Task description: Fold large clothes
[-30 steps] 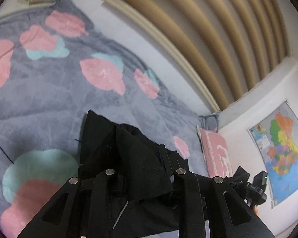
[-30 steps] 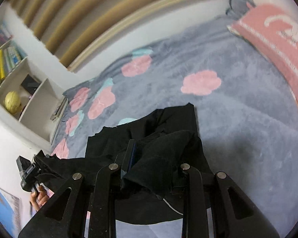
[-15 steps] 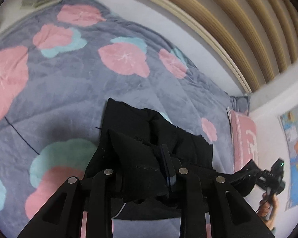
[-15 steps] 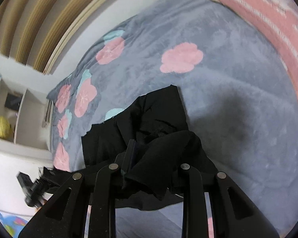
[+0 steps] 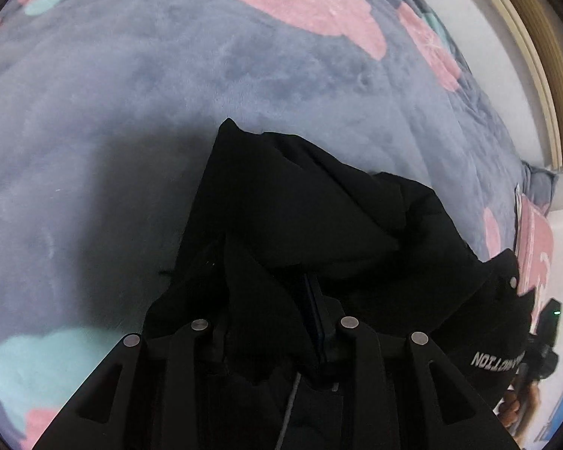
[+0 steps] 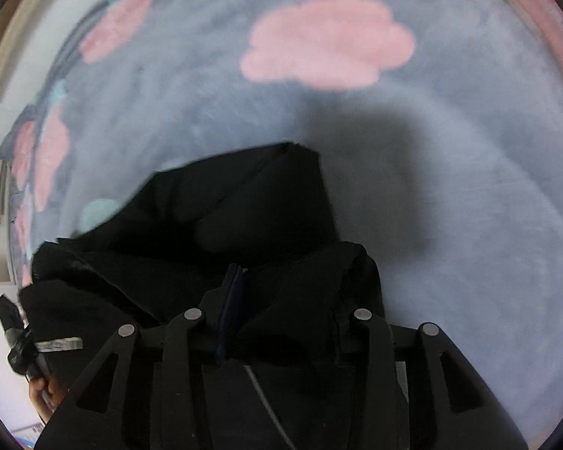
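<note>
Both tools lowered, jaws opening; black garment point(image 5: 304, 202) bunched between them.

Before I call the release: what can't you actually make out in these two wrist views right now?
- Left gripper: black garment covers the fingertips; pad contact unreadable.
- Right gripper: same, cloth bunched between the fingers.
- Garment's near part: cut off by the bottom edge.
- Blanket: motion-blurred in the right view.
- Garment type: unclear.
</note>
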The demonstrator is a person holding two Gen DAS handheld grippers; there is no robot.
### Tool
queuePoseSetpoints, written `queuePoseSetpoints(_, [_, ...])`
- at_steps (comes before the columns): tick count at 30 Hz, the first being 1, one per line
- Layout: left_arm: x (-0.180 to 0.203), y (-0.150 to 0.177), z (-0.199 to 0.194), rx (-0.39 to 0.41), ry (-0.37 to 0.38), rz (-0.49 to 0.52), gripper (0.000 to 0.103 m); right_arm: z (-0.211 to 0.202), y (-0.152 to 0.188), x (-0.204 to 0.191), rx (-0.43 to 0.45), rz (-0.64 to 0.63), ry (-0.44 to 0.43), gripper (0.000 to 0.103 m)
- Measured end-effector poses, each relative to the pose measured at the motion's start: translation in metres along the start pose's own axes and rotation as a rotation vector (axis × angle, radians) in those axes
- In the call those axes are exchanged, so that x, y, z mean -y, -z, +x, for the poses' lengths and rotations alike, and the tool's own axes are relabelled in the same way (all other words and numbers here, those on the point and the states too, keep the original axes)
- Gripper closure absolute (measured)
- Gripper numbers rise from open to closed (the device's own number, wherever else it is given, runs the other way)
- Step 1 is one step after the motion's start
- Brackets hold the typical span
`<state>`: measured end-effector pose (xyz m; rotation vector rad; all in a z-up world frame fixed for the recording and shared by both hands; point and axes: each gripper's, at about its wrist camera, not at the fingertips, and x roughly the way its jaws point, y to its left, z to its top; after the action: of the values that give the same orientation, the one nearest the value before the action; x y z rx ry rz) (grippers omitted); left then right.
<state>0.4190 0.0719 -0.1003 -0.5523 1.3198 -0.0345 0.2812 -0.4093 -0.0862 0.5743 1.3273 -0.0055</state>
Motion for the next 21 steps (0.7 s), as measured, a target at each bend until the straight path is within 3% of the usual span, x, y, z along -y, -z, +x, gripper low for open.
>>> queuePoseSetpoints(3, [0.000, -0.001, -0.002, -0.026, 0.011, 0.027, 0.070, 0.007, -0.003, 0.003, -0.006, 0.018, 0.001, 0.060])
queuePoseSetpoints(7, [-0.004, -0.007, -0.034, -0.073, 0.087, 0.084, 0.068, -0.026, 0.006, 0.007, -0.002, 0.001, -0.016, 0.059])
queuePoseSetpoints(12, [-0.008, 0.008, -0.130, -0.022, 0.339, 0.234, 0.057, -0.112, 0.029, 0.019, 0.133, -0.028, -0.027, 0.026])
queuePoseSetpoints(15, [-0.017, 0.025, -0.173, -0.003, 0.421, 0.271, 0.051, -0.152, 0.043, 0.029, 0.219, -0.036, -0.053, 0.020])
queuePoseSetpoints(16, [-0.017, 0.029, -0.178, 0.014, 0.402, 0.291, 0.048, -0.162, 0.046, 0.032, 0.245, -0.045, -0.056, 0.019])
queuePoseSetpoints(18, [-0.016, 0.037, -0.187, 0.089, 0.254, 0.349, 0.032, -0.166, 0.049, 0.031, 0.275, -0.087, -0.039, 0.014])
queuePoseSetpoints(19, [-0.013, 0.039, -0.184, 0.097, 0.217, 0.352, 0.032, -0.162, 0.049, 0.028, 0.270, -0.101, -0.031, 0.014])
queuePoseSetpoints(21, [-0.017, 0.038, -0.180, 0.099, 0.218, 0.327, 0.032, -0.151, 0.042, 0.018, 0.263, -0.118, -0.037, 0.014])
